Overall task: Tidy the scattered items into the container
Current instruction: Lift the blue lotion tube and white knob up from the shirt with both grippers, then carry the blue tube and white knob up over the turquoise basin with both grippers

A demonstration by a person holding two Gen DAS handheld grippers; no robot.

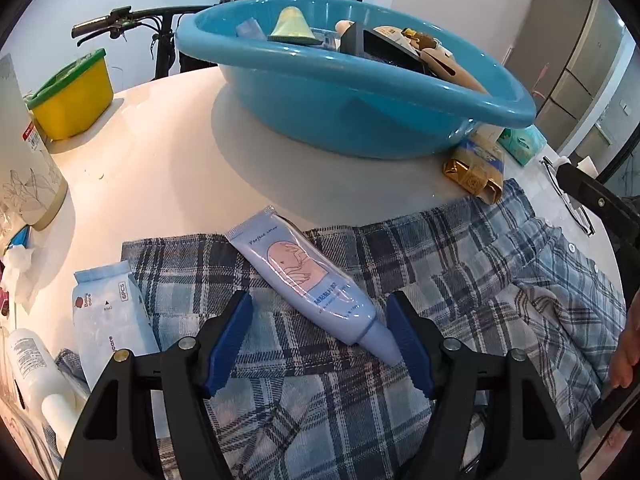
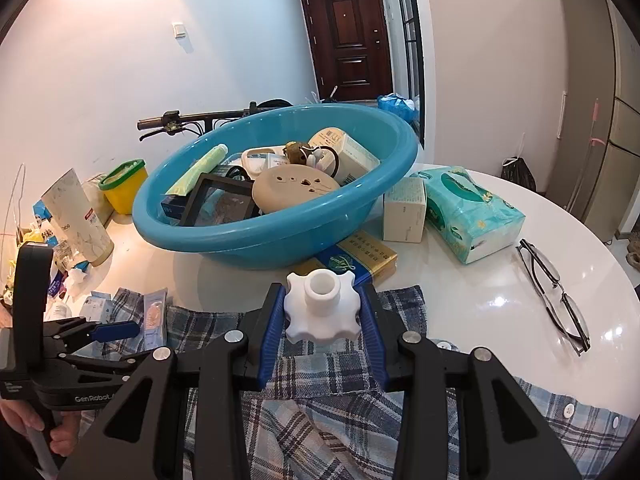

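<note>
A pale blue tube [image 1: 304,276] lies slantwise on a plaid shirt [image 1: 440,264]. My left gripper [image 1: 320,304] hangs open over it. The tube's cap end lies close to the right pad, and the left pad stands well clear. The right wrist view shows that gripper [image 2: 116,330] low on the left beside the tube [image 2: 154,316]. My right gripper [image 2: 322,292] is shut on a white scalloped knob [image 2: 320,308], held above the shirt [image 2: 328,420]. The blue basin [image 1: 360,92] [image 2: 260,236] behind holds several items.
Against the basin lie a gold-and-blue box [image 2: 360,258], a white box [image 2: 404,210] and a tissue pack [image 2: 468,208]. Glasses [image 2: 556,292] rest at the right. A yellow tub [image 1: 72,96], wipes pack [image 1: 108,312] and white bottle [image 1: 36,368] sit on the left.
</note>
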